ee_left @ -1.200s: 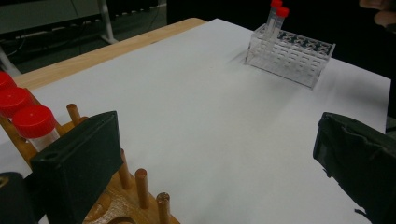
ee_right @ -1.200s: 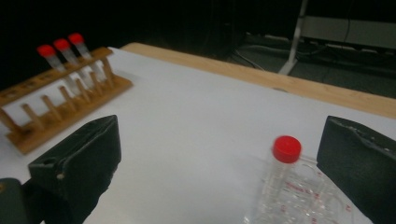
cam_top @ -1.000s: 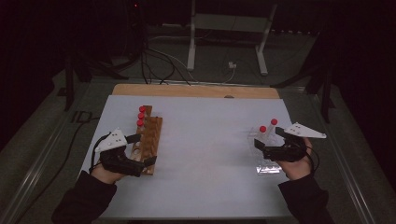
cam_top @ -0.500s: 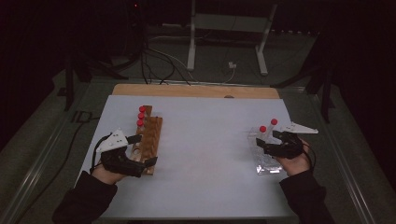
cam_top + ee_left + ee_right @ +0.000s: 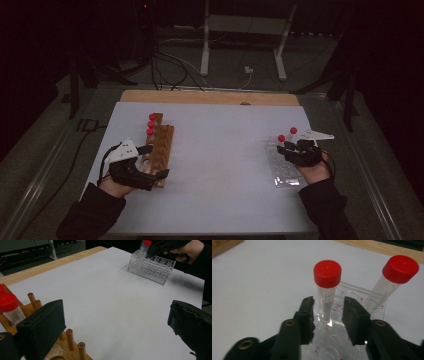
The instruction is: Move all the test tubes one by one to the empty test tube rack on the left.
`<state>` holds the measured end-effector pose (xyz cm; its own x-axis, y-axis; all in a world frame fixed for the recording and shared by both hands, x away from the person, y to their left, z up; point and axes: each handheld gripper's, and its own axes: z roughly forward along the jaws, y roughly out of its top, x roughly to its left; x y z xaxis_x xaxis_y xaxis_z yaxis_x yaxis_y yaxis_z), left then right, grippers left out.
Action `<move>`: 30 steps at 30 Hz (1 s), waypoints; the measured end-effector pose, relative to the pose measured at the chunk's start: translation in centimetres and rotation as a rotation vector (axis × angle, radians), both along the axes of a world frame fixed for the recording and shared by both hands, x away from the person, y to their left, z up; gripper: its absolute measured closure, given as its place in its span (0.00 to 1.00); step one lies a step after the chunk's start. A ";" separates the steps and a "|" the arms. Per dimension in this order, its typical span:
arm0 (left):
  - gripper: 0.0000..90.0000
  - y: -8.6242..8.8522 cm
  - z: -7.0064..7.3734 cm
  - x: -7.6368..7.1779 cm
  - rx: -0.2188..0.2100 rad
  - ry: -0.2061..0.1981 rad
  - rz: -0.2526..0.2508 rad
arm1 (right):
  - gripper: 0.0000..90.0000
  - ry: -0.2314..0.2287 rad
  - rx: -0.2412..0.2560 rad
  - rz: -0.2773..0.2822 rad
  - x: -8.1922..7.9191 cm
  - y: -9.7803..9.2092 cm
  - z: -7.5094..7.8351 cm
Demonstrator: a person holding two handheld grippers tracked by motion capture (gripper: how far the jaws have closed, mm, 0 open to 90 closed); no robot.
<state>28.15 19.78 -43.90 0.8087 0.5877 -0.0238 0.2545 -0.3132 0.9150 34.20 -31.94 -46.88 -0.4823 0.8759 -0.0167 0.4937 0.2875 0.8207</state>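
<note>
A clear plastic tube rack (image 5: 283, 172) lies at the right of the white table. Two red-capped tubes stand in its far end, one (image 5: 327, 273) straight ahead of my right gripper (image 5: 328, 301) and one (image 5: 400, 268) leaning at the right. The right gripper is open, its jaws on either side of the nearer tube's lower body without touching it. A wooden peg rack (image 5: 161, 145) at the left holds red-capped tubes (image 5: 150, 124) at its far end. My left gripper (image 5: 156, 161) stands wide open at the rack's near end.
A wooden board edge (image 5: 210, 97) runs along the table's far side. The white sheet (image 5: 220, 155) lies bare between the two racks. In the left gripper view, wooden pegs (image 5: 70, 338) rise by the left jaw and the clear rack (image 5: 152, 265) stands far off.
My right gripper has edged slightly forward and left toward the tubes. The left gripper and both racks have stayed where they were.
</note>
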 end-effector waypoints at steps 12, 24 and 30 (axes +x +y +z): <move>0.02 -0.1 0.0 0.0 0.008 0.003 -0.007 | 0.79 0.013 0.003 0.016 0.9 0.2 0.2; 0.02 0.0 0.2 0.0 0.001 -0.003 0.000 | 0.83 0.012 -0.011 0.018 1.2 0.6 0.0; 0.02 0.1 0.2 0.0 0.000 -0.003 0.000 | 0.83 0.005 -0.015 0.007 1.0 0.7 -0.1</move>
